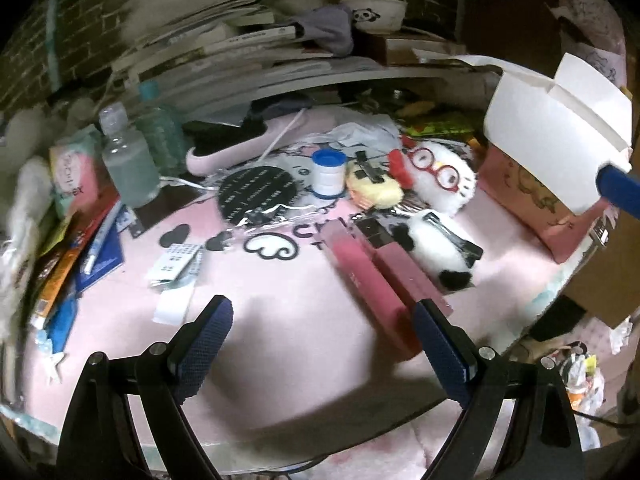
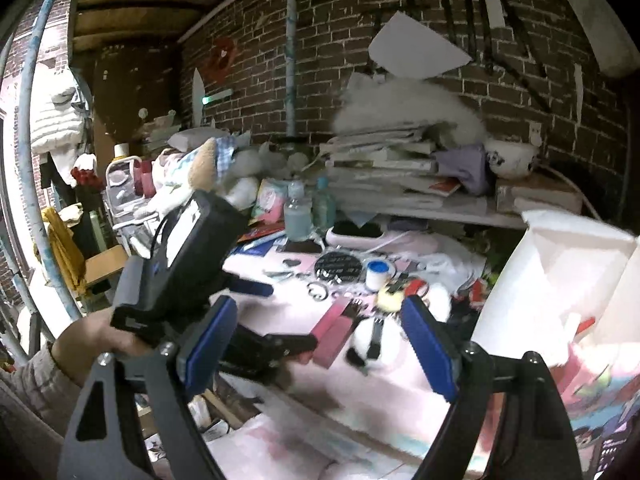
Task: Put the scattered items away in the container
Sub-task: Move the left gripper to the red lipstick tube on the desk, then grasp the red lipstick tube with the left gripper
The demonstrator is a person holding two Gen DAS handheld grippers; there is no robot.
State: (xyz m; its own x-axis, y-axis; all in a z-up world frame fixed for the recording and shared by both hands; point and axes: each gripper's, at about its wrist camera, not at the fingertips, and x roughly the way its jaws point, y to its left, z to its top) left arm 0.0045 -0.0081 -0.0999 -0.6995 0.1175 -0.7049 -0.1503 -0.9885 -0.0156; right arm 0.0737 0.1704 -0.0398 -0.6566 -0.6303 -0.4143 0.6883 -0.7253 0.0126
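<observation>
Scattered items lie on the pink table point(image 1: 304, 340): two pink boxes point(image 1: 372, 276), a black-and-white panda plush point(image 1: 436, 248), a white cat plush with red glasses point(image 1: 444, 176), a yellow plush point(image 1: 372, 188), a blue-capped tape roll point(image 1: 328, 172) and a black round disc point(image 1: 258, 190). A white carton container point(image 1: 556, 136) sits at the right on a pink box. My left gripper point(image 1: 324, 320) is open and empty, just short of the pink boxes. My right gripper point(image 2: 316, 320) is open and empty above the table, with the panda plush point(image 2: 372, 344) between its fingers in view and the white container point(image 2: 560, 280) to its right.
Bottles point(image 1: 128, 160), a tissue pack point(image 1: 74, 172), pens and papers crowd the left edge. A shelf of stacked books point(image 1: 240, 48) and a panda bowl point(image 1: 376, 14) stand behind. A brick wall point(image 2: 320, 40) is at the back. The left gripper's body point(image 2: 188, 248) shows at left.
</observation>
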